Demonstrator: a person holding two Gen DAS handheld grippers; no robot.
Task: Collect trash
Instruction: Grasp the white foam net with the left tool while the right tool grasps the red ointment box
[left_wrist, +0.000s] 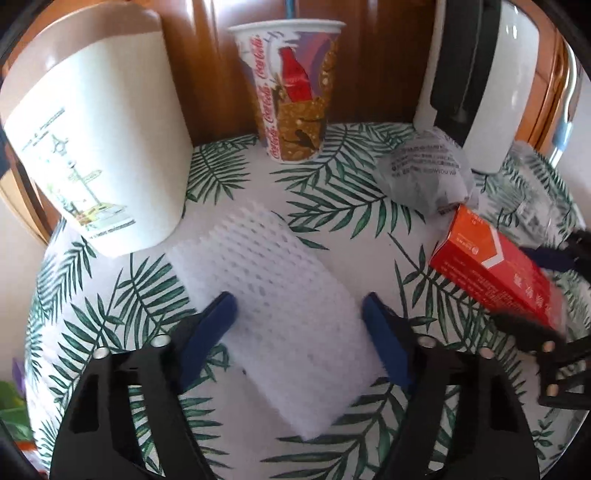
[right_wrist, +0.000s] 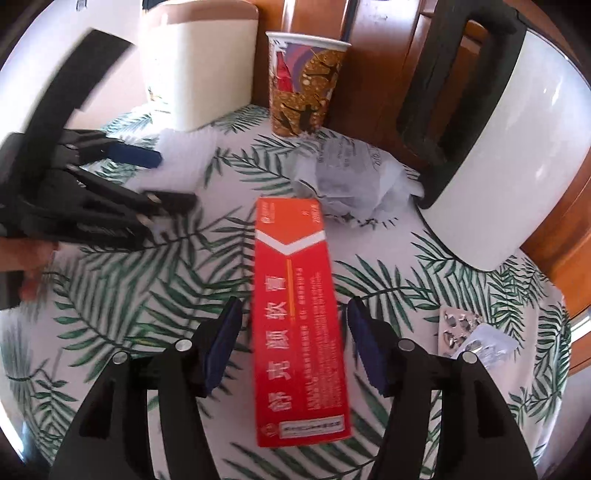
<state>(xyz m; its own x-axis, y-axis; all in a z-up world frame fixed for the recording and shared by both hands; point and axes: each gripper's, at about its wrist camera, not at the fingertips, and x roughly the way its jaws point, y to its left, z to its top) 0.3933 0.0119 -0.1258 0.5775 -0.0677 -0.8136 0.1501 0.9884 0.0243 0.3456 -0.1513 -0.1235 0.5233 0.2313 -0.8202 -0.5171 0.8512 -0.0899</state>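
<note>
A white foam net sleeve (left_wrist: 280, 310) lies flat on the palm-leaf tablecloth (left_wrist: 332, 192). My left gripper (left_wrist: 299, 310) is open with one blue pad on each side of it. A red carton (right_wrist: 295, 317) lies on the cloth in the right wrist view, and my right gripper (right_wrist: 293, 317) is open astride it. The carton (left_wrist: 495, 269) shows at the right of the left wrist view with the right gripper's fingers (left_wrist: 532, 332) around it. A crumpled grey wrapper (left_wrist: 424, 177) lies behind it.
A cream bin (left_wrist: 99, 140) stands at the back left, a Coca-Cola paper cup (left_wrist: 291, 92) at the back middle, a white kettle (left_wrist: 491, 74) at the back right. A used blister pack (right_wrist: 458, 332) lies by the right edge. A wooden wall is behind.
</note>
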